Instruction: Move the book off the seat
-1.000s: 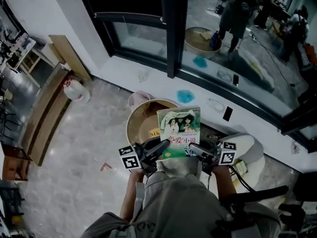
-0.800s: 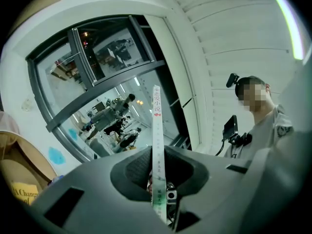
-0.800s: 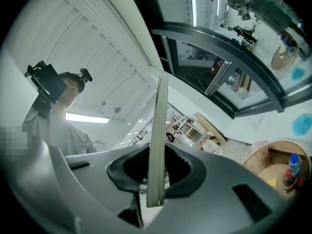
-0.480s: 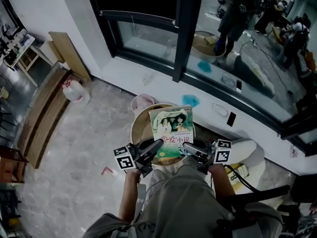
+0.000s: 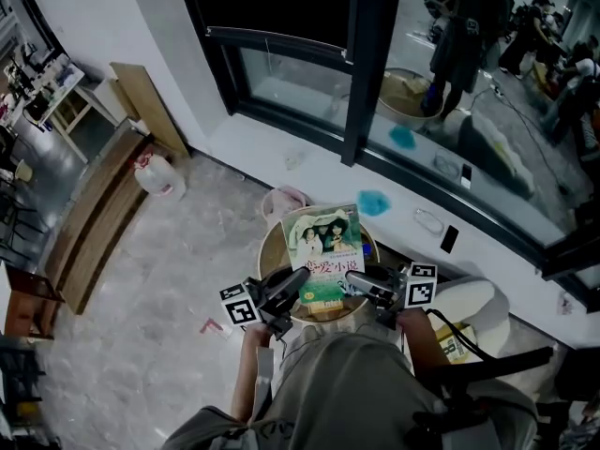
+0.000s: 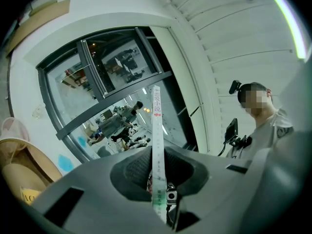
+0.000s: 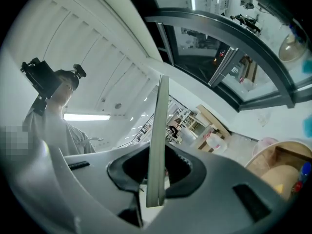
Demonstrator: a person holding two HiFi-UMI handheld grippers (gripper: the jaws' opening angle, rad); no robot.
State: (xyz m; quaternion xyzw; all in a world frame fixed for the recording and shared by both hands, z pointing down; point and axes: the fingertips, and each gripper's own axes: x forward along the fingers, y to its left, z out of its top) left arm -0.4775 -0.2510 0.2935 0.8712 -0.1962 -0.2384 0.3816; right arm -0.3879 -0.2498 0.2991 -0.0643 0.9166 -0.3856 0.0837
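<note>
The book [image 5: 323, 249] has a green cover with two figures on it. It is held flat above the round tan seat [image 5: 273, 251], gripped at its near corners from both sides. My left gripper [image 5: 302, 280] is shut on its left edge and my right gripper [image 5: 352, 277] on its right edge. In the left gripper view the book [image 6: 157, 130] shows edge-on, its spine running up between the pads of the left gripper [image 6: 158, 179]. The right gripper view shows the book's thin edge [image 7: 159, 130] clamped in the right gripper [image 7: 156, 174]. The seat [image 7: 285, 167] lies low at the right there.
A dark-framed window [image 5: 367, 73] and white sill run across the back. On the sill are a blue patch [image 5: 375, 202] and a phone [image 5: 449, 239]. A water jug [image 5: 157, 174], wooden boards [image 5: 94, 218] and a pink thing [image 5: 286, 200] are to the left; a white cushion [image 5: 469, 300] is to the right.
Both grippers have carried the book together a little to the left in the head view. The view has drawn back from the window, and both grips are unchanged.
</note>
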